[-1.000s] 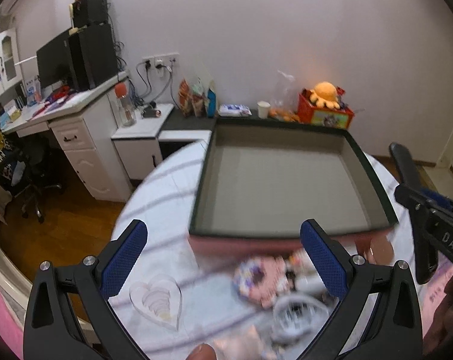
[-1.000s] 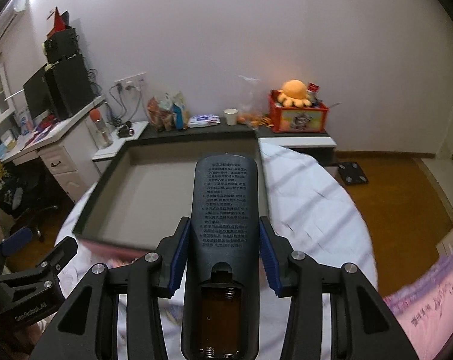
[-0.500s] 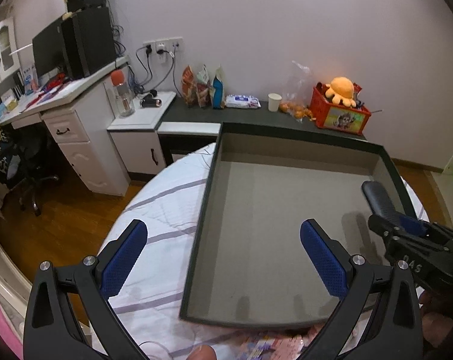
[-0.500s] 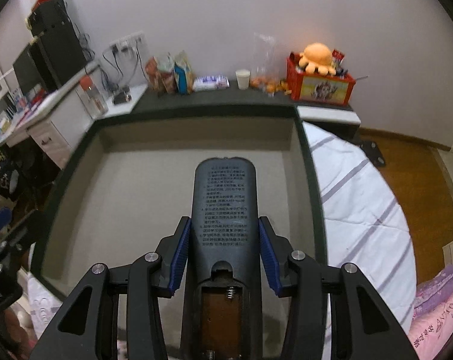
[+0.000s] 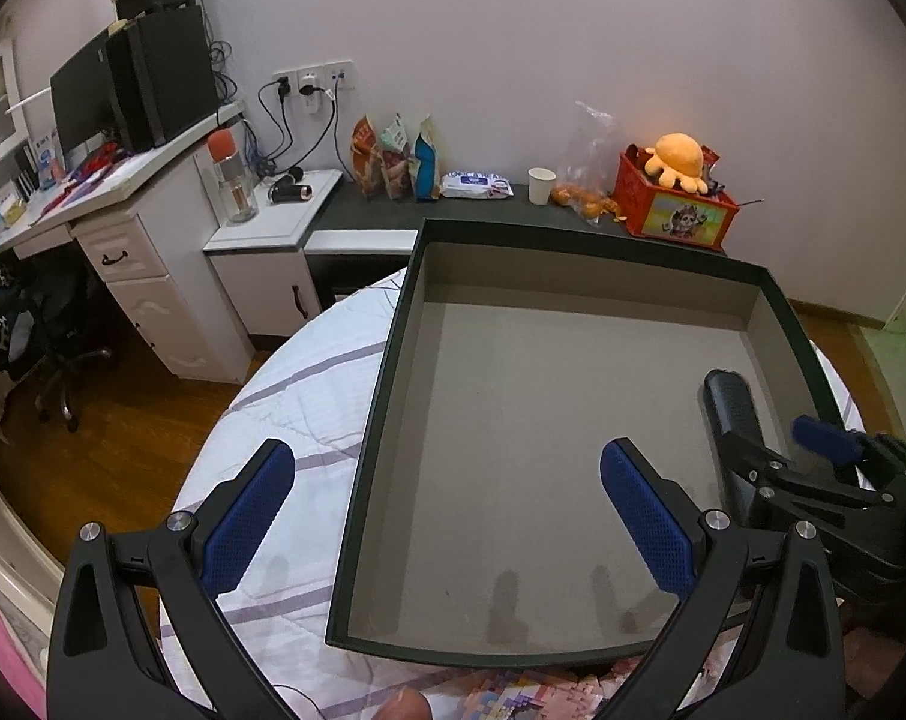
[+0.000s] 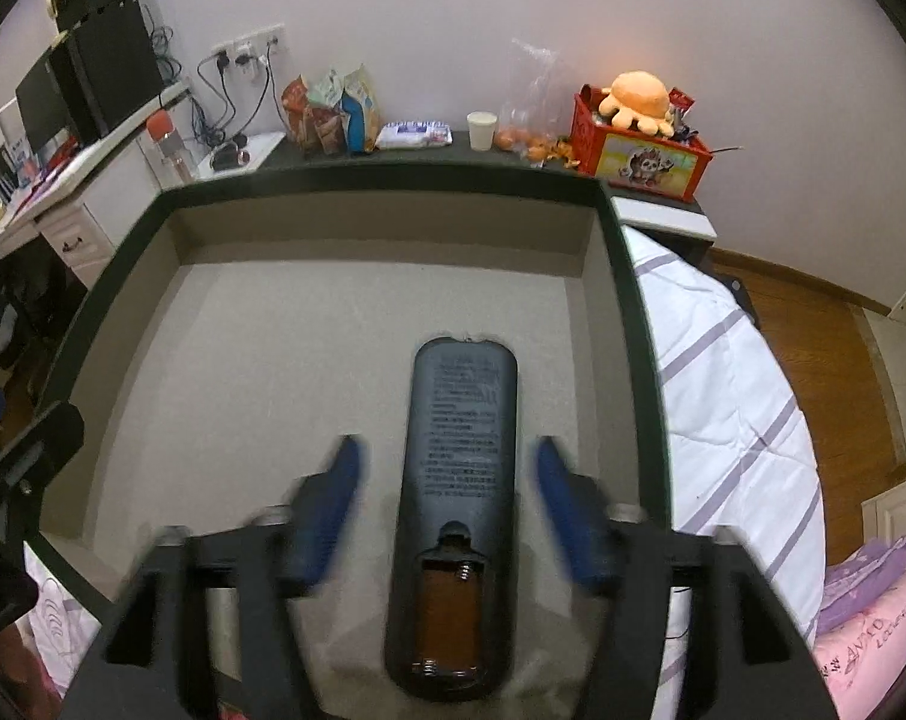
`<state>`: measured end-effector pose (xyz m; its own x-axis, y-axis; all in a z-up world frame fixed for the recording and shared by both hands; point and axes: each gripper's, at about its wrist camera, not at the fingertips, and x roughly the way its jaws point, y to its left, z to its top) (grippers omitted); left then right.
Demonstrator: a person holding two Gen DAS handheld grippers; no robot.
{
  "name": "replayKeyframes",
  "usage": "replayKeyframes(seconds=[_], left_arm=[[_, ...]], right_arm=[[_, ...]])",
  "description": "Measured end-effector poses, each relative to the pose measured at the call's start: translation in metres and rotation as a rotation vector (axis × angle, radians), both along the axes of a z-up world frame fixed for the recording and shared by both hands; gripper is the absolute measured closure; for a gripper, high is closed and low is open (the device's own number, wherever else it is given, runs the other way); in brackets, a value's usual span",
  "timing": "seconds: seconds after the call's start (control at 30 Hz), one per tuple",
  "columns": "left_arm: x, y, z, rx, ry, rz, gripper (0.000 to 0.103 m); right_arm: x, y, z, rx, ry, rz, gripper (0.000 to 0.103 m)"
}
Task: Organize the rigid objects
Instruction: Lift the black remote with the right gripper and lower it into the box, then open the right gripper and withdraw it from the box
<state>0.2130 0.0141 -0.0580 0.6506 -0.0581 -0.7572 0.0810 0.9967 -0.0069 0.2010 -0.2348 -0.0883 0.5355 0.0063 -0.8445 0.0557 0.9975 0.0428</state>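
Note:
A black remote control [image 6: 462, 456] lies back-side up, with its battery bay uncovered, on the grey floor of a shallow dark-rimmed box [image 6: 618, 276]. My right gripper [image 6: 447, 480] hangs over it with blurred jaws that are opening; the blue pads stand clear of the remote's sides. In the left wrist view the remote [image 5: 730, 405] rests near the right wall of the box [image 5: 387, 360], with the right gripper [image 5: 777, 450] beside it. My left gripper [image 5: 447, 516] is open over the box's near left part, holding nothing.
The box sits on a round table under a white cloth with purple stripes [image 5: 297, 396]. A patterned item [image 5: 513, 693] lies just in front of the box. Behind are a dark shelf with snack bags [image 5: 393, 156], a paper cup [image 5: 540, 185], a red toy box [image 5: 675, 204], and a white desk [image 5: 129, 222].
Both grippers came forward and down over the box. The right gripper's jaws spread apart and let go of the remote, which now lies on the box floor.

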Motion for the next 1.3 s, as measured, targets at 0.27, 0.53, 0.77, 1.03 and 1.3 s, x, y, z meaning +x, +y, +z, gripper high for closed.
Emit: replayKeyframes(seconds=[0.27, 0.53, 0.77, 1.03, 1.3], left_arm=[[-0.026, 0.010, 0.028, -0.028, -0.059, 0.007, 0.000], [-0.077, 0.017, 0.054, -0.048, -0.117, -0.006, 0.000], [-0.128, 0.012, 0.048, -0.039, -0.092, -0.040, 0.000], [-0.175, 0.014, 0.028, -0.020, -0.055, -0.040, 0.000], [-0.207, 0.022, 0.012, 0.000, -0.050, -0.009, 0.000]], right_arm=[[-0.031, -0.008, 0.039, 0.074, -0.138, -0.015, 0.020], [-0.089, -0.013, 0.068, 0.115, -0.212, -0.044, 0.018], [-0.139, -0.017, 0.071, 0.119, -0.221, -0.050, 0.018], [-0.188, -0.030, 0.060, 0.153, -0.203, -0.079, 0.018], [-0.209, -0.030, 0.052, 0.170, -0.191, -0.075, 0.018]])
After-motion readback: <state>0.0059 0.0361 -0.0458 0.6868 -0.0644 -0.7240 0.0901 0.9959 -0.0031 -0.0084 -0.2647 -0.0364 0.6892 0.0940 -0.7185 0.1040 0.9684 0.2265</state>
